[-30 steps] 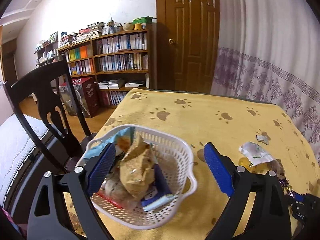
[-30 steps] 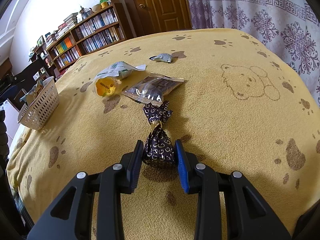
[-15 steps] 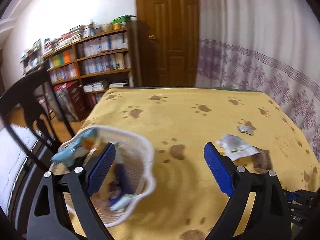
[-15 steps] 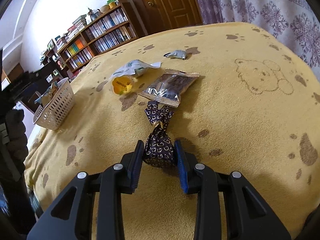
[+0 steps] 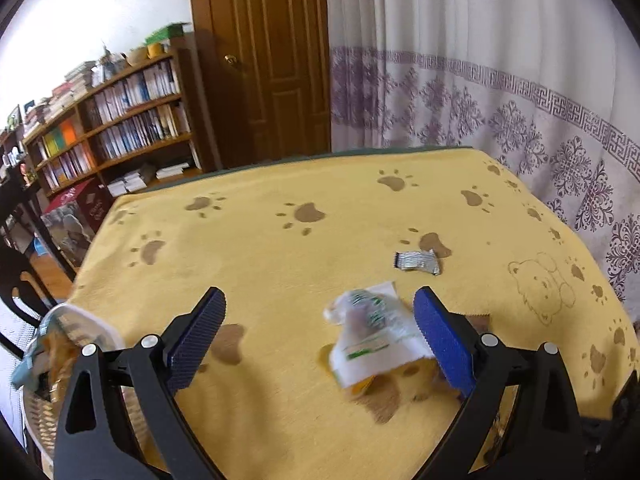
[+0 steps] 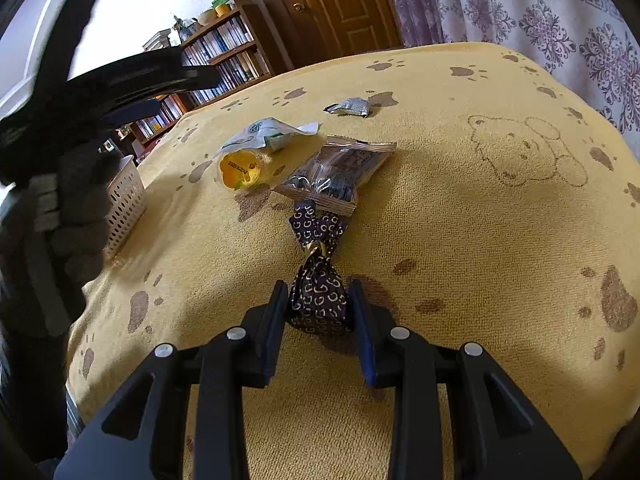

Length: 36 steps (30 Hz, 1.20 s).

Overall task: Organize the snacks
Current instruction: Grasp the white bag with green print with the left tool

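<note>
My right gripper (image 6: 319, 305) is shut on a dark purple candy pouch (image 6: 318, 300) with a gold tie, resting on the yellow cloth. Beyond it lie a clear brown-edged packet (image 6: 336, 176), a yellow jelly cup with a white-green lid (image 6: 246, 160) and a small silver wrapper (image 6: 352, 106). My left gripper (image 5: 316, 336) is open above the cloth; the jelly cup (image 5: 372, 340) lies just inside its right finger. The white basket (image 5: 60, 364) of snacks sits at the lower left, partly hidden behind the left finger; it also shows as the basket (image 6: 126, 204) in the right wrist view.
A yellow paw-print cloth (image 5: 280, 264) covers the table. The silver wrapper (image 5: 418, 262) lies farther back. A person's gloved hand (image 6: 48, 216) holds the left gripper. A dark chair (image 5: 16, 256), a bookshelf (image 5: 116, 132), a door and a curtain stand behind.
My left gripper has swung right, away from over the basket, and now has the jelly cup between its open fingers. The right gripper stays shut on the purple pouch.
</note>
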Motion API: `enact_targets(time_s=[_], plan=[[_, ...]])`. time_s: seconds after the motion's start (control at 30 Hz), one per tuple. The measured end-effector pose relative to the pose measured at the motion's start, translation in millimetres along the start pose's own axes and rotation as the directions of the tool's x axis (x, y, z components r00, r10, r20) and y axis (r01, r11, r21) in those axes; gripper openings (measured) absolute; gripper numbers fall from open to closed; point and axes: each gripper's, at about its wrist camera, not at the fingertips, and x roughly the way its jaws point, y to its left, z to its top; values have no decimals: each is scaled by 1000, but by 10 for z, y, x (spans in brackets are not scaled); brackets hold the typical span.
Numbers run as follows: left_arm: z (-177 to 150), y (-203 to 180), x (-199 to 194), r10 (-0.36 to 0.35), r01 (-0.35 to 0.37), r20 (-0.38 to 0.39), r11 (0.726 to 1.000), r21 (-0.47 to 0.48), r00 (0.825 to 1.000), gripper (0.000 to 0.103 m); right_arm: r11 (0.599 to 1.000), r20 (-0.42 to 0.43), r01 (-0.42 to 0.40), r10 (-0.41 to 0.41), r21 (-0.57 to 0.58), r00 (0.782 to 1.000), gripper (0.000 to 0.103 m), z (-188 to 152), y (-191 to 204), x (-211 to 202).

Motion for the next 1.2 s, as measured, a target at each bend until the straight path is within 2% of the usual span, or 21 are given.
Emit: enact_targets(time_s=[0.2, 0.47, 0.6, 0.9, 1.2], plan=[[43, -146, 378, -7, 8, -74, 1000, 12, 997, 96, 1000, 0, -2, 2, 2, 1000, 32, 3, -4, 4], [-14, -188, 733, -59, 56, -183, 998, -23, 981, 96, 1000, -1, -3, 3, 3, 1000, 32, -3, 0, 10], [-73, -171, 819, -78, 72, -213, 997, -33, 974, 87, 1000, 0, -1, 1, -1, 1000, 32, -6, 4, 13], [-175, -32, 727, -114, 100, -199, 992, -79, 973, 86, 1000, -2, -8, 8, -7, 1000, 32, -14, 21, 9], [-291, 128, 585, -153, 128, -185, 982, -138, 971, 90, 1000, -3, -15, 15, -6, 1000, 32, 10, 7, 13]])
